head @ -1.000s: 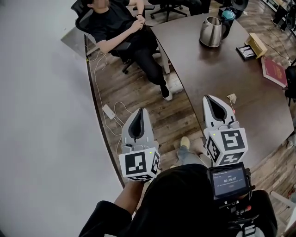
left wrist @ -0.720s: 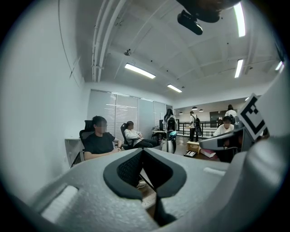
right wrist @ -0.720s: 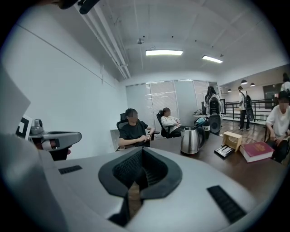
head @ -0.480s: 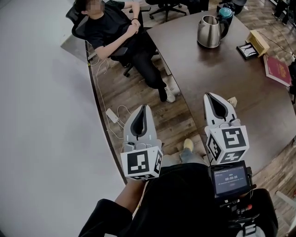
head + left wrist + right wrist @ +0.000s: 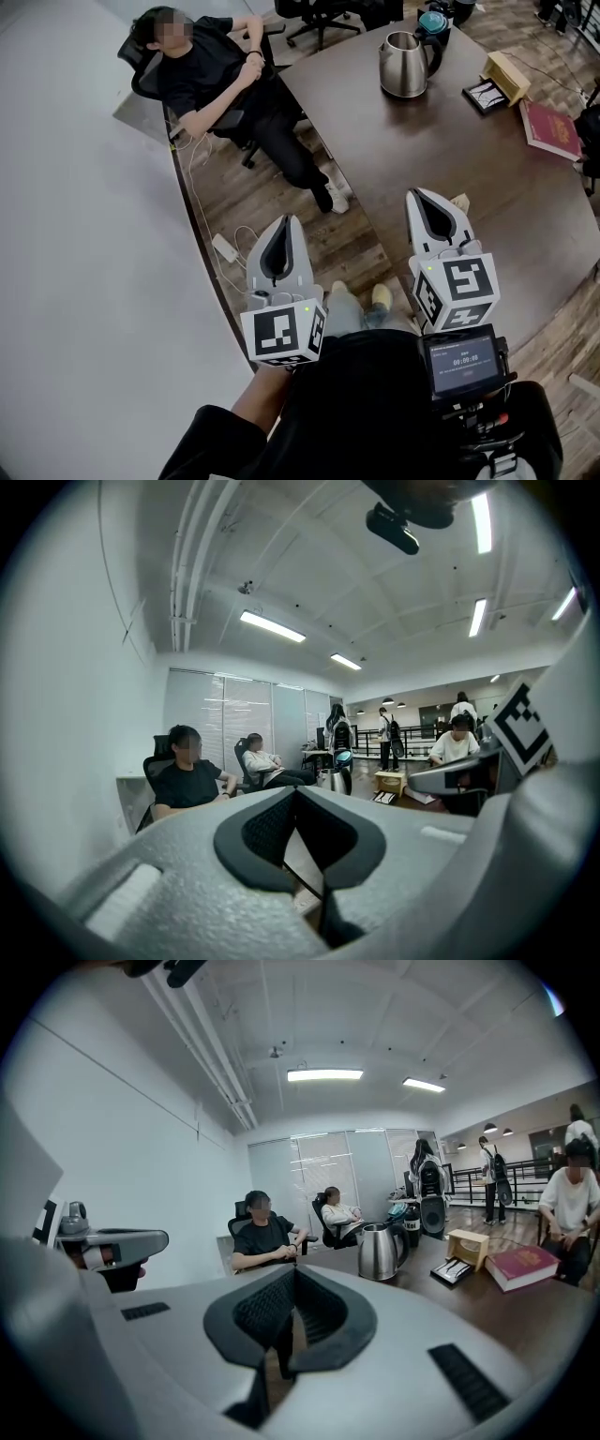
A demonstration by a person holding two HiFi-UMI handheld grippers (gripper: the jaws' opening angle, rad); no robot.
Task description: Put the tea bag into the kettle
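Small tea bag [image 5: 459,201] on the dark counter [image 5: 525,225], just beside the tip of right claw [image 5: 424,196], left claw [image 5: 285,225] over wooden floor [image 5: 272,192], both claws pressed together and empty, steel kettle [image 5: 403,64] well apart at far end.

Kettle [image 5: 403,64] shifted left in the head view, seated person [image 5: 216,80] too, second shoe [image 5: 340,292] now visible
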